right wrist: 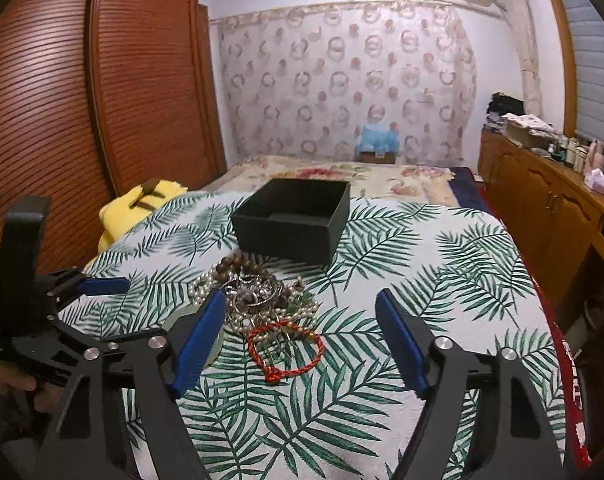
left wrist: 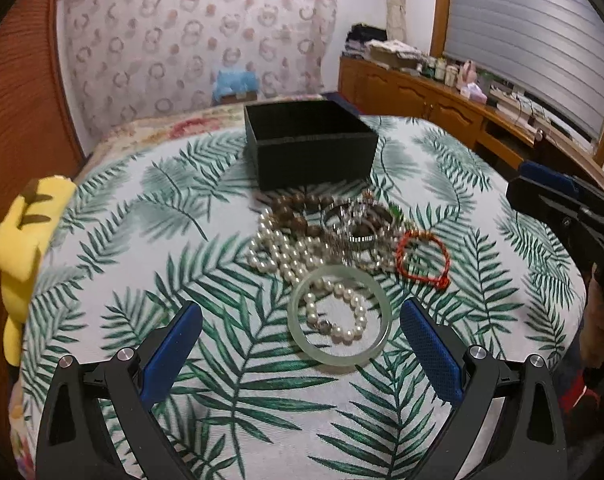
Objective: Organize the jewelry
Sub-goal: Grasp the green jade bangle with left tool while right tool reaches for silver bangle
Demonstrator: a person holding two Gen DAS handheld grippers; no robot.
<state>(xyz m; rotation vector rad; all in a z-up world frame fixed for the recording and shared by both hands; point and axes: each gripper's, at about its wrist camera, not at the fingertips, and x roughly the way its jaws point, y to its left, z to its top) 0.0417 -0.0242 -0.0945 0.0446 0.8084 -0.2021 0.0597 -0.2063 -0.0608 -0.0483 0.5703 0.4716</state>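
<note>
Both fingers spread wide, left gripper (left wrist: 301, 354) before jade bangle (left wrist: 339, 316), right gripper (right wrist: 300, 340) over red cord bracelet (right wrist: 286, 350), black box (left wrist: 309, 144) beyond

White bedspread (left wrist: 230, 360) printed with green palm fronds. Black box (left wrist: 313, 152), matte. Pale green bangle (left wrist: 339, 354) (translucent, almost milky). Cream-white pearl strands (left wrist: 278, 248). Brown wooden beads (left wrist: 302, 202). Red-orange braided cord bracelet (right wrist: 286, 350). Silvery tangle of chains (left wrist: 353, 220). Yellow plush (left wrist: 22, 232) with brown stripes. Blue pads on black tool fingers (left wrist: 178, 354). Reddish-brown slatted wardrobe (right wrist: 82, 92). Pinkish ring-patterned curtain (right wrist: 341, 80).
</note>
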